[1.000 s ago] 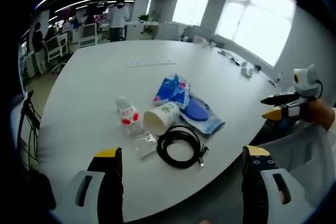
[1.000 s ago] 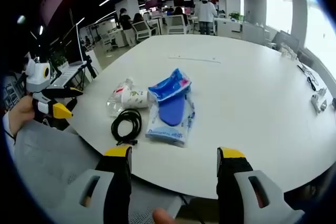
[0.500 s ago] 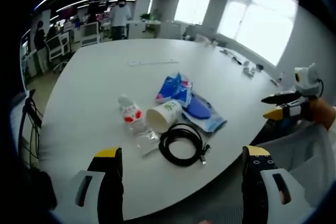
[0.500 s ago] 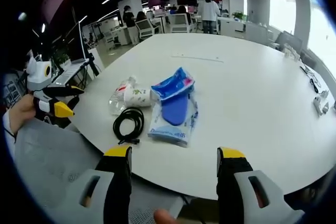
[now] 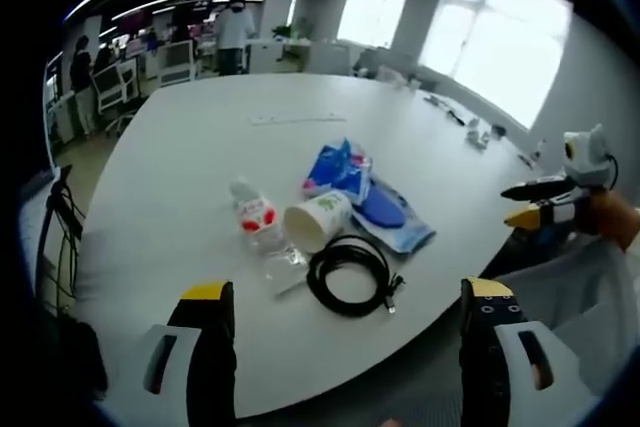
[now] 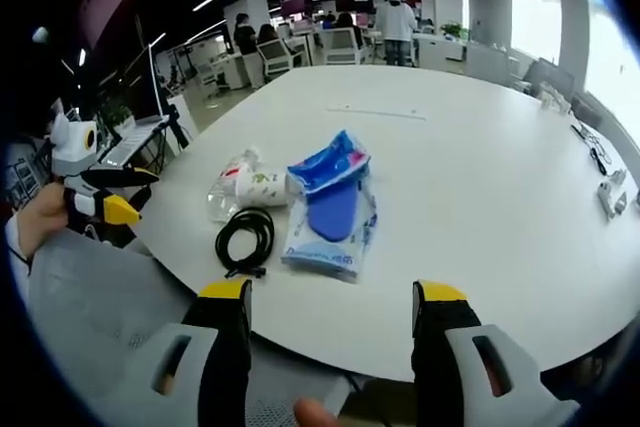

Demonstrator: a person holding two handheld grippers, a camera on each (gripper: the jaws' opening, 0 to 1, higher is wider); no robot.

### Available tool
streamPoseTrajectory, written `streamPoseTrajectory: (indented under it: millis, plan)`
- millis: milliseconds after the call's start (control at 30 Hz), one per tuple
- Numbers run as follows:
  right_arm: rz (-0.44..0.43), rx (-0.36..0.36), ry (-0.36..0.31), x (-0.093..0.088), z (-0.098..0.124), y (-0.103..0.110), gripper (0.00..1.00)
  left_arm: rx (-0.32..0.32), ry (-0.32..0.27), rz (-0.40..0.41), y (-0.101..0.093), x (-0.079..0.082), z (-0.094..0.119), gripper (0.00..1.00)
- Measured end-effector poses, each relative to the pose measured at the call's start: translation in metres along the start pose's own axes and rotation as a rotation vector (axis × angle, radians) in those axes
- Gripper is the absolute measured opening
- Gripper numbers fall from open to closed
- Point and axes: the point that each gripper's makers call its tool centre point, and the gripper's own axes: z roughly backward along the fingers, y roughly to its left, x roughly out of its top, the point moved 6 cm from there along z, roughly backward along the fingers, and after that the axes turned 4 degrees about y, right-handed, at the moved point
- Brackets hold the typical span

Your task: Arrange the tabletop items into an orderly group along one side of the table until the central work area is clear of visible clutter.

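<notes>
Left gripper [image 5: 340, 347], seen in the left gripper view, has its black, yellow-tipped jaws standing wide apart and holding nothing, short of the edge of the large white round table [image 5: 180, 177]. Ahead of it, near that edge, lies the clutter: a coiled black cable [image 5: 348, 275] nearest, then a white paper cup on its side [image 5: 316, 221], with a crushed clear plastic bottle with a red label [image 5: 258, 232] touching it to the left. A blue plastic packet holding a dark blue insole [image 5: 368, 202] lies beyond and to the right. The right gripper [image 5: 535, 205] is held off the table edge at far right.

Right gripper view: the right gripper [image 6: 330, 352] also has its jaws apart and empty, off the table edge [image 6: 500, 197]. The blue packet [image 6: 332, 209] lies straight ahead, its long axis running away from the jaws. The cable [image 6: 244, 237], cup [image 6: 255, 187] and bottle [image 6: 228, 185] sit to its left. The left gripper [image 6: 100, 199] hangs at far left.

Judgement: neither gripper has reached the items; the right is better lined up with the packet, the left with the cable and bottle.
</notes>
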Motion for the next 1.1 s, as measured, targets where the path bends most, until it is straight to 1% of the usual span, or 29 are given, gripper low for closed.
streamPoseTrajectory:
  millis: [267, 367, 500, 633, 767, 867, 967, 1067, 1100]
  plan:
    - [0.025, 0.004, 0.024, -0.002, -0.002, 0.003, 0.62, -0.008, 0.012, -0.02, -0.006, -0.001, -0.001, 0.9]
    - [0.025, 0.006, 0.027, -0.003, -0.001, 0.004, 0.62, -0.004, 0.011, -0.012, -0.002, -0.001, -0.001, 0.9]
    - [0.03, 0.032, 0.039, -0.004, -0.004, 0.007, 0.62, 0.003, 0.014, -0.01, 0.001, -0.002, -0.001, 0.89]
    - [0.075, 0.056, 0.052, -0.002, -0.008, 0.011, 0.62, 0.013, 0.037, -0.017, 0.002, -0.005, -0.003, 0.89]
    - [0.098, 0.066, 0.074, -0.003, -0.012, 0.014, 0.62, 0.022, 0.044, -0.017, 0.0, -0.007, -0.001, 0.88]
    - [0.1, 0.066, 0.067, -0.002, -0.011, 0.016, 0.62, 0.022, 0.048, -0.024, 0.0, -0.008, -0.002, 0.89]
    - [0.082, 0.055, 0.058, -0.002, -0.009, 0.013, 0.62, 0.024, 0.045, -0.027, 0.0, -0.007, -0.001, 0.88]
    - [0.075, 0.05, 0.05, -0.001, -0.008, 0.014, 0.62, 0.027, 0.029, -0.024, 0.001, -0.005, 0.003, 0.88]
    - [0.085, 0.051, 0.047, -0.001, -0.006, 0.017, 0.62, 0.03, 0.018, -0.024, 0.002, -0.004, 0.004, 0.88]
